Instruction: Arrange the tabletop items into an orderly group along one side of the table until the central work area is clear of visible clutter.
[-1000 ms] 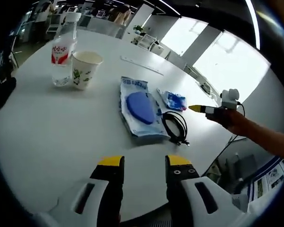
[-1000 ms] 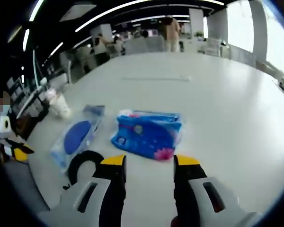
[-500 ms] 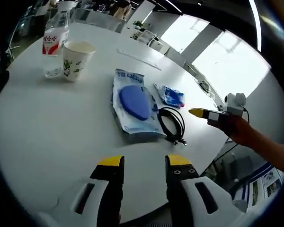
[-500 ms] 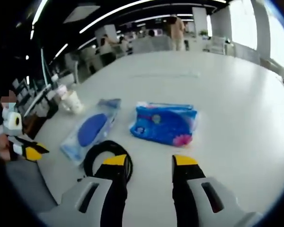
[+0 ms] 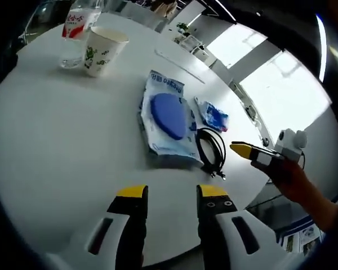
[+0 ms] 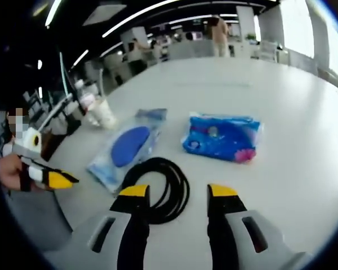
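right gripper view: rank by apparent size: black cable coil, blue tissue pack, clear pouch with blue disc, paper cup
1. clear pouch with blue disc and black cable coil: look alike, and the coil lies nearer the camera, so unranked
2. blue tissue pack
3. paper cup, farthest, so partly a distance effect

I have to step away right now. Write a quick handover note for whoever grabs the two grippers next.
Left gripper: open, empty, above the near table edge.
Right gripper: open, empty, jaws either side of the black cable coil.
On the white table: water bottle and paper cup together at the far side; blue pouch, small blue packet and coil lying mid-table.
Done: nothing grouped yet.
Left: move pouch, packet and coil to one side, probably by the cup.
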Demonstrator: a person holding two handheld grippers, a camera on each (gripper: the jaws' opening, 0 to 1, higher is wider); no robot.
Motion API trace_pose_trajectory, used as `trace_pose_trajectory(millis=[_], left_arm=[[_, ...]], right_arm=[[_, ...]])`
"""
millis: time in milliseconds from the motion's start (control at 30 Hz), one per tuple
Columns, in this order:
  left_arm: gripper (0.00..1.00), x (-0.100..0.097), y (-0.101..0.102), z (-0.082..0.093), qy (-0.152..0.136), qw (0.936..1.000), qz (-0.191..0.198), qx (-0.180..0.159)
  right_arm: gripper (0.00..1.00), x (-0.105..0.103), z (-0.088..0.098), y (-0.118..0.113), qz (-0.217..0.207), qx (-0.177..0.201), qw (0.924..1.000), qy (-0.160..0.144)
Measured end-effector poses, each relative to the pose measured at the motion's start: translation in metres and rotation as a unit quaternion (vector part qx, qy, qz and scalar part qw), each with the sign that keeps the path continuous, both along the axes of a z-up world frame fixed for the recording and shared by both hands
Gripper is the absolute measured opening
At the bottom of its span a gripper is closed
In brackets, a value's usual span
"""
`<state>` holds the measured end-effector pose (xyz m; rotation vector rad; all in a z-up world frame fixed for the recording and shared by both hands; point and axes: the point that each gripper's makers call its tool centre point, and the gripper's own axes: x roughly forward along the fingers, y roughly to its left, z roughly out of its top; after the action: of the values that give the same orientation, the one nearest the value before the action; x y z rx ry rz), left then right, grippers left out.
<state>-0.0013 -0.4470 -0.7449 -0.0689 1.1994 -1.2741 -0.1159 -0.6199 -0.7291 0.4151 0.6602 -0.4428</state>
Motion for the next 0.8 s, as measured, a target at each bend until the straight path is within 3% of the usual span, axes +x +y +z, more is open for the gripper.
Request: trace_pose_trajectory(millis=[433,800], left_arm=[[0.29,0.003,-0.029,-0.004,0.075,0.9936,0.084,-0.005],[0.22,0.006,-0.051,-0.012,0.093,0.9876,0.127,0.006]], right_arm=[[0.39,0.000,-0.005,0.019,0.005,0.013,0.9999,-0.005],[0.39,0.004,-0.005,0.025,0.008,0.016,0.9998,-0.009]])
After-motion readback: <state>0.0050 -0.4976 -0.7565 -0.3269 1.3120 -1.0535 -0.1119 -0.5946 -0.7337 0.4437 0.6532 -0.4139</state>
